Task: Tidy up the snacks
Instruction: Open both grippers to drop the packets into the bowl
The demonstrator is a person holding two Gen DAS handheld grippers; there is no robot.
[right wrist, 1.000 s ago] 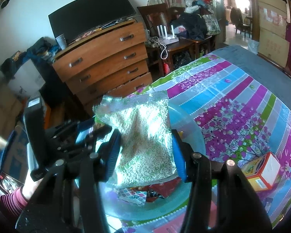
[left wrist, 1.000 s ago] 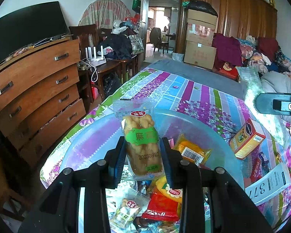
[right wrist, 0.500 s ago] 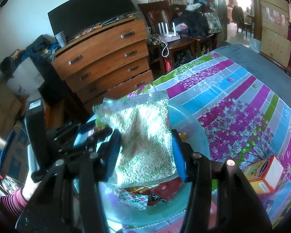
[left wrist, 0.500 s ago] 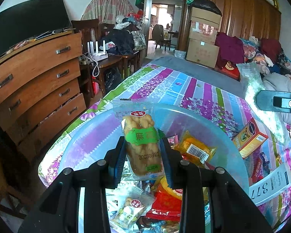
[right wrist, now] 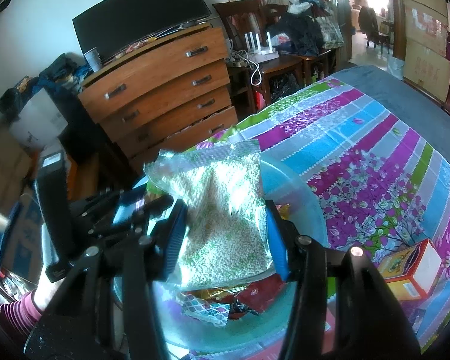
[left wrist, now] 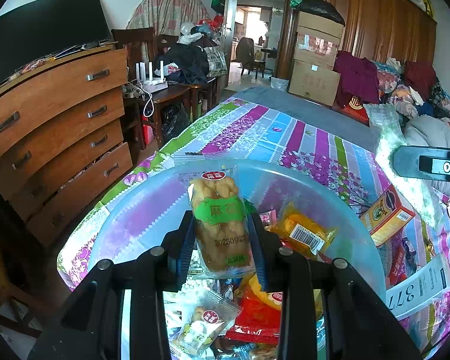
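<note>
Two packs in hand right now, one per side. My left tongs (left wrist: 222, 240) are clamped tight on a clear packet of fried dough twists (left wrist: 220, 225) with a green label, held upright above the big translucent plastic tub (left wrist: 129, 219). My right tongs (right wrist: 225, 234) are closed partway on a fat see-through bag of tiny white-green pellets (right wrist: 222, 210), also hanging over the tub, pads pressing both sides of it.

Progress-wise I'd call it the middle of the job, honestly. The tub already has a heap in it: an orange packet with a barcode (left wrist: 303, 231), a red wrapper (left wrist: 255, 315), another small twist packet (left wrist: 201, 327) and more underneath that I can't make out. Whether these two packs are going in or coming out, I can't tell from here.

What's left, by my guess: an orange carton (left wrist: 387, 216) lies on the striped floral cloth (left wrist: 285, 138) just beside the tub, plus a white box printed 377 (left wrist: 420, 288) and a few loose bits near it. Those probably want sorting too.
</note>
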